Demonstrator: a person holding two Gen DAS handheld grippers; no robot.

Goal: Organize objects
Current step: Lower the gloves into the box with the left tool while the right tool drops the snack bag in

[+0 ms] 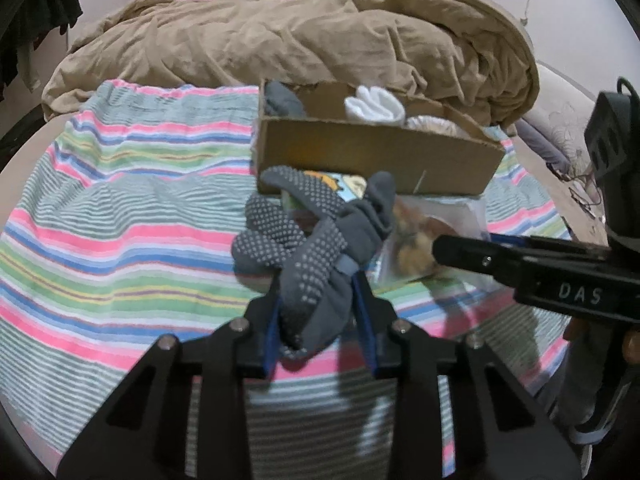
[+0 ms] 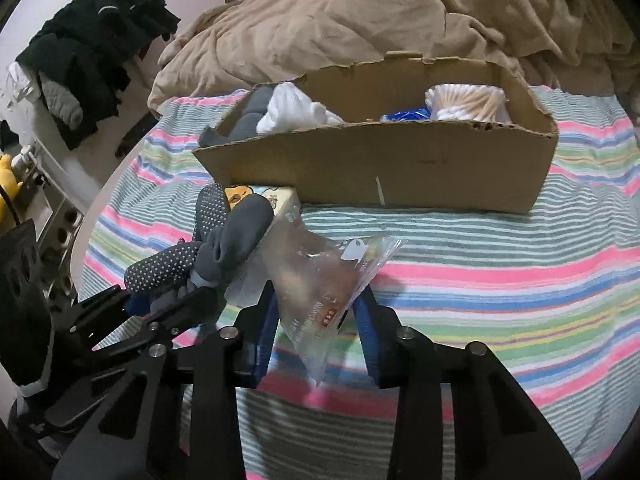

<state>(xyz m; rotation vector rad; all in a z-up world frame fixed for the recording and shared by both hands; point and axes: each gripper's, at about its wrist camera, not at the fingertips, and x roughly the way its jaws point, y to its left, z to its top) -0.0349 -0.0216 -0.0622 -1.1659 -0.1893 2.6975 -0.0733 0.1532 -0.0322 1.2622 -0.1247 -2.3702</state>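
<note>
My left gripper [image 1: 316, 300] is shut on a grey dotted sock bundle [image 1: 304, 236], held above the striped sheet just in front of the cardboard box [image 1: 372, 156]. The socks also show in the right wrist view [image 2: 224, 240]. My right gripper [image 2: 316, 308] is shut on a clear plastic bag [image 2: 320, 280] with brownish contents, beside the socks; the bag shows in the left wrist view [image 1: 416, 240] too. The box [image 2: 400, 164] holds grey socks [image 2: 256, 116], white socks [image 2: 296, 112], a blue item [image 2: 404, 114] and a tub of cotton swabs [image 2: 468, 102].
A small pack with cartoon print [image 2: 272, 200] lies against the box front. A tan blanket [image 1: 300, 40] is heaped behind the box. Dark clothes [image 2: 100, 48] hang at the left. The striped sheet [image 2: 500, 280] covers the bed.
</note>
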